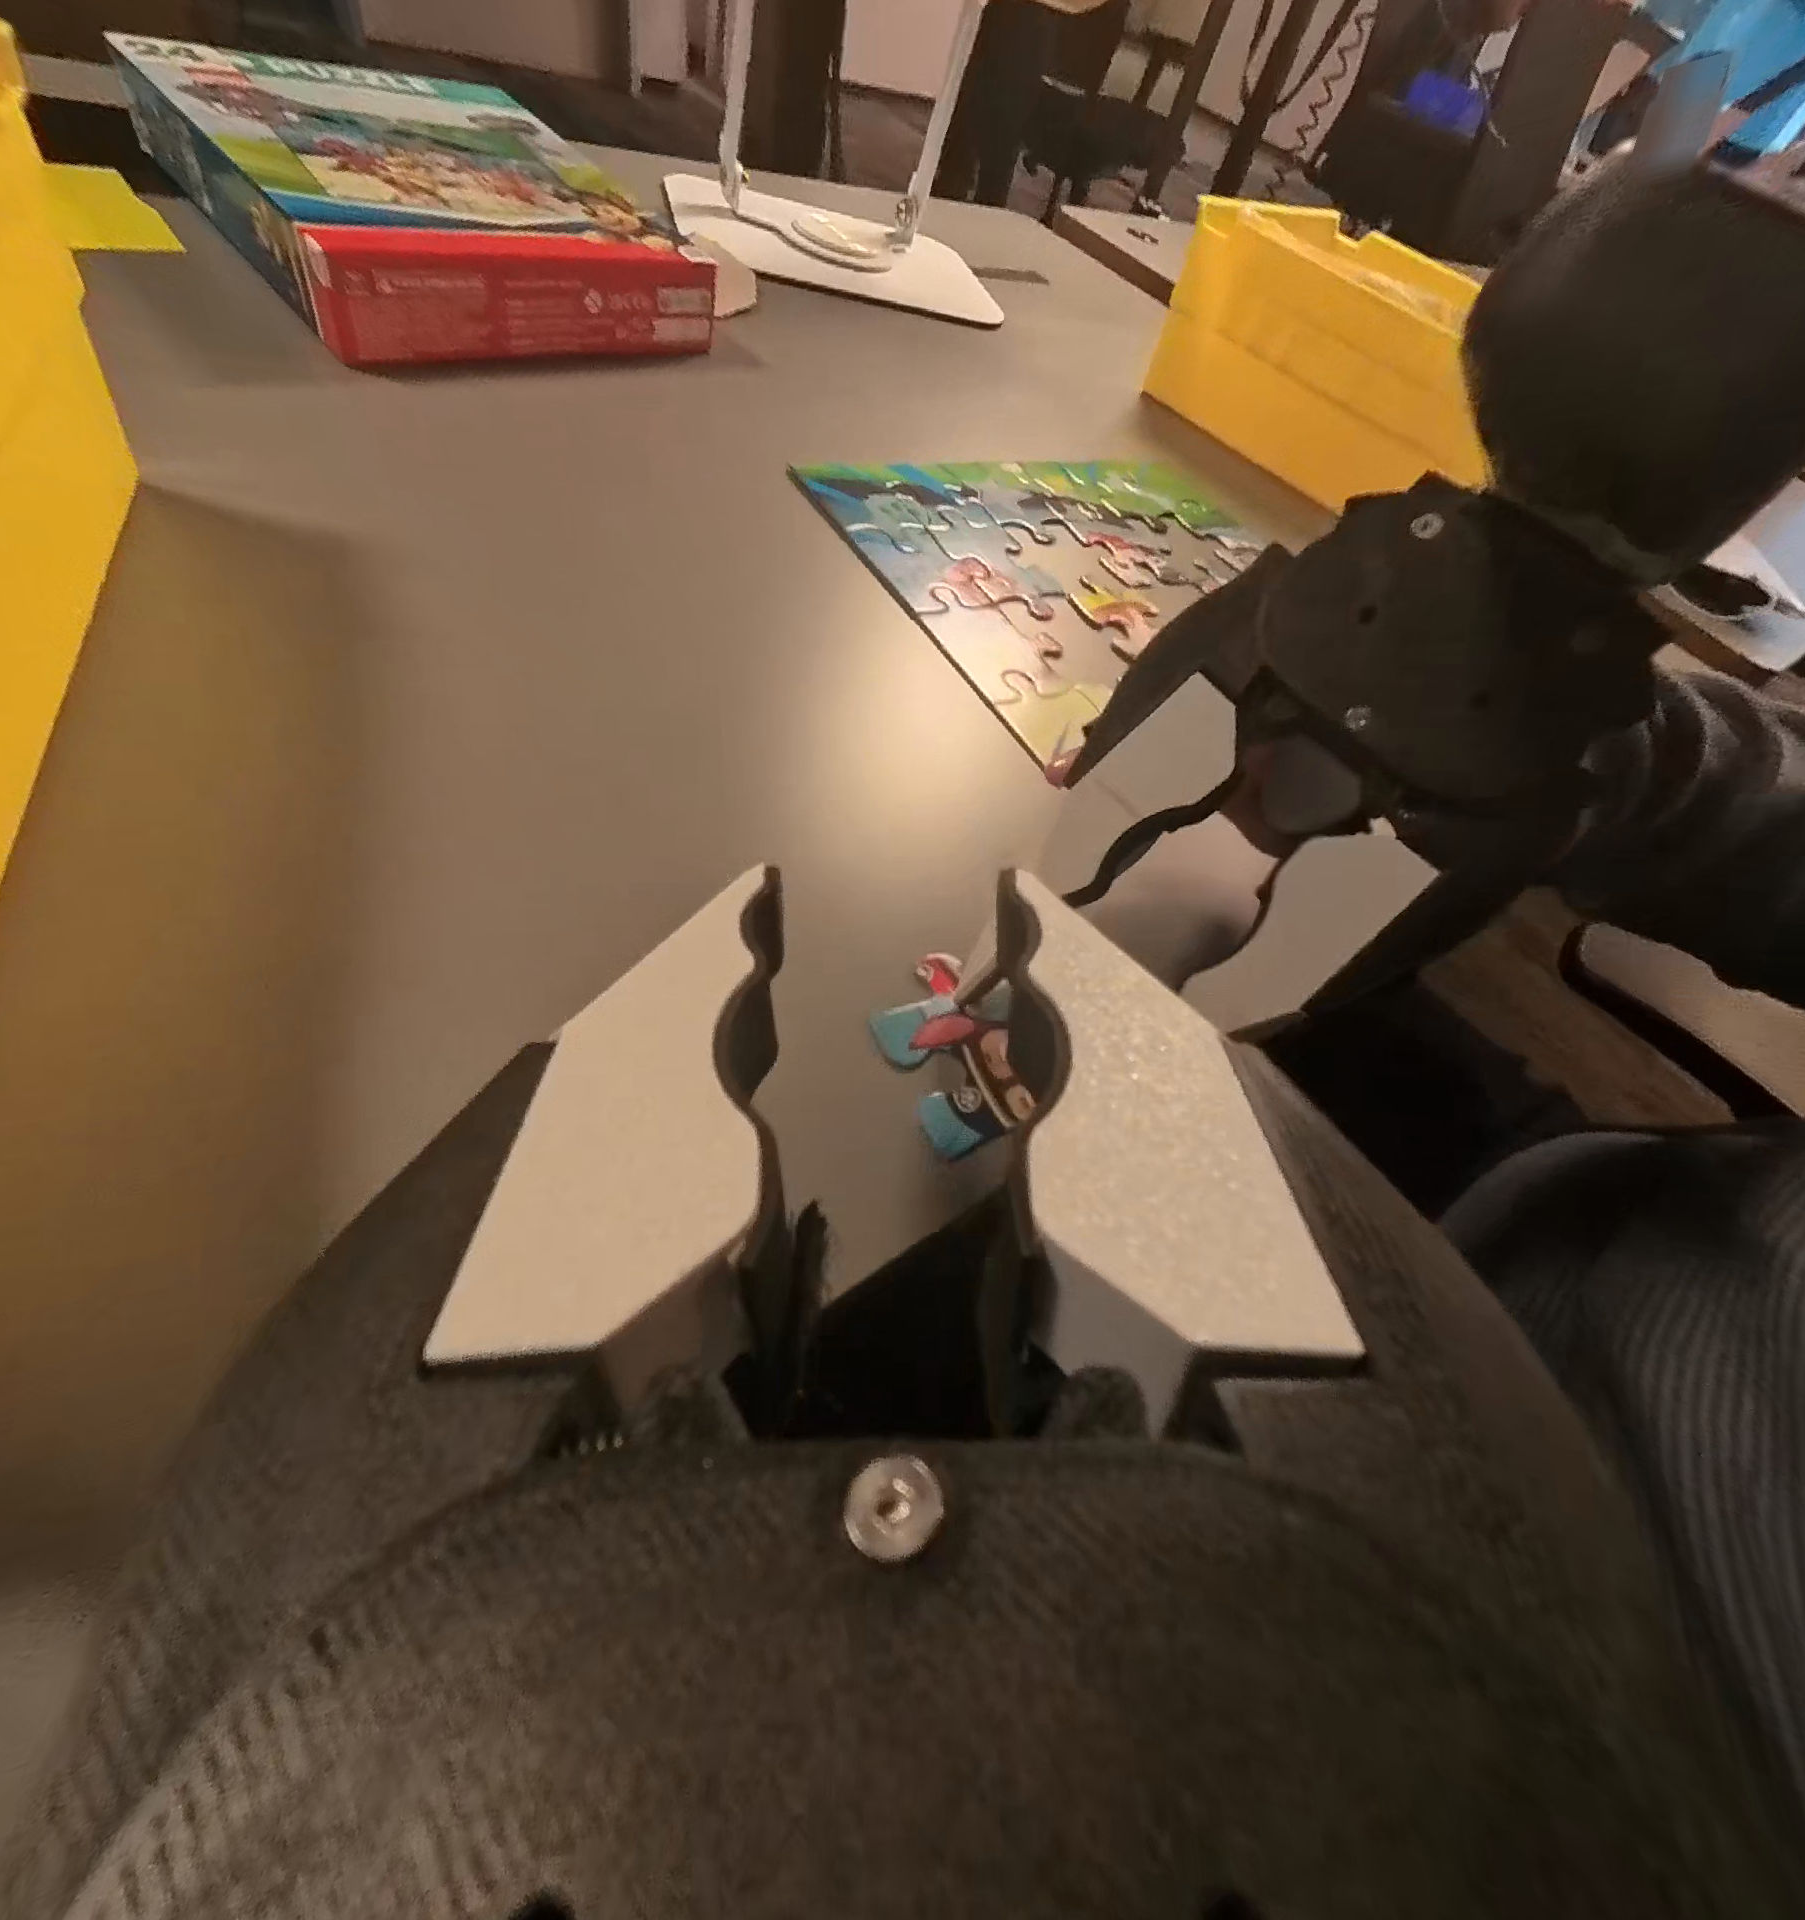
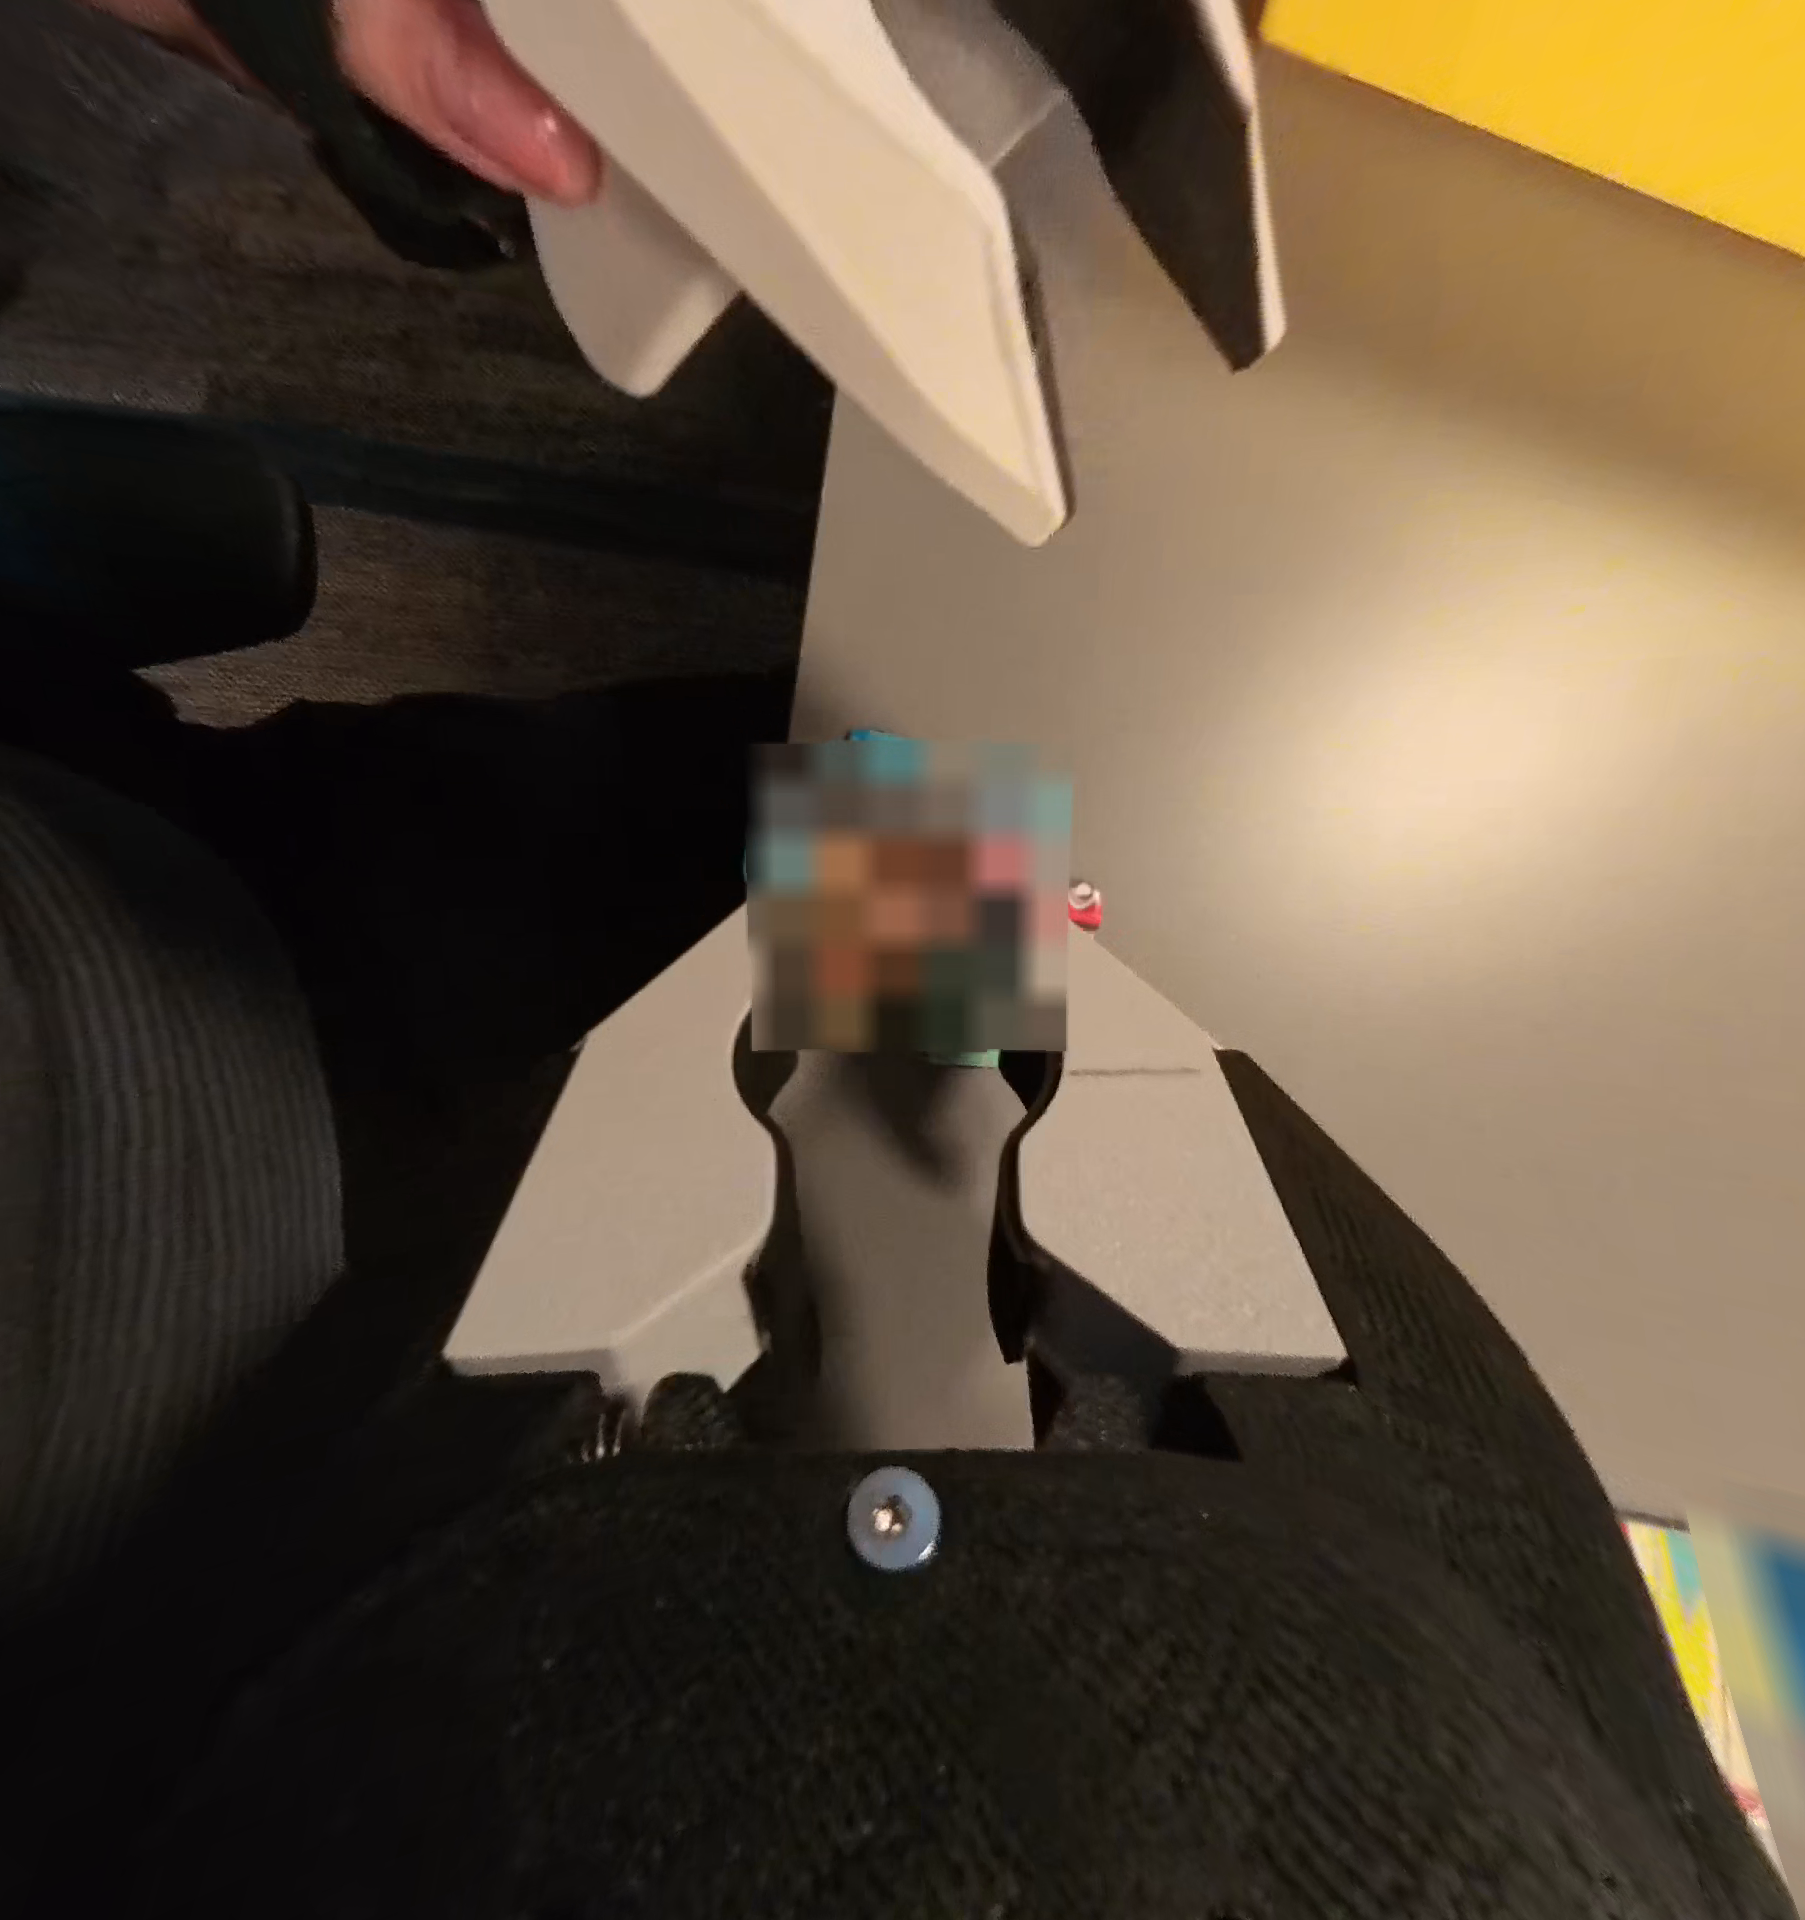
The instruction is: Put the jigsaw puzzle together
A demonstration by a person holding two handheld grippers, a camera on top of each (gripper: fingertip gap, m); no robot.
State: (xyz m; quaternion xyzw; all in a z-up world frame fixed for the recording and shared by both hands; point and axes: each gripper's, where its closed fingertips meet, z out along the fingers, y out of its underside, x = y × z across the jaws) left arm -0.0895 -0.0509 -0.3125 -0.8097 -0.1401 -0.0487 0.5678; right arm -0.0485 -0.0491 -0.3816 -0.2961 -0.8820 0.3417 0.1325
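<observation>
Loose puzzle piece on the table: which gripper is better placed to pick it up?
Right, likely. The right gripper straddles the puzzle piece low at the table; the left gripper hangs higher, open.

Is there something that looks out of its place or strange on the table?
Yes. One loose puzzle piece lies alone near the table edge, under the left tongs, apart from the assembled puzzle. The puzzle box sits askew. Nothing looks damaged.
</observation>
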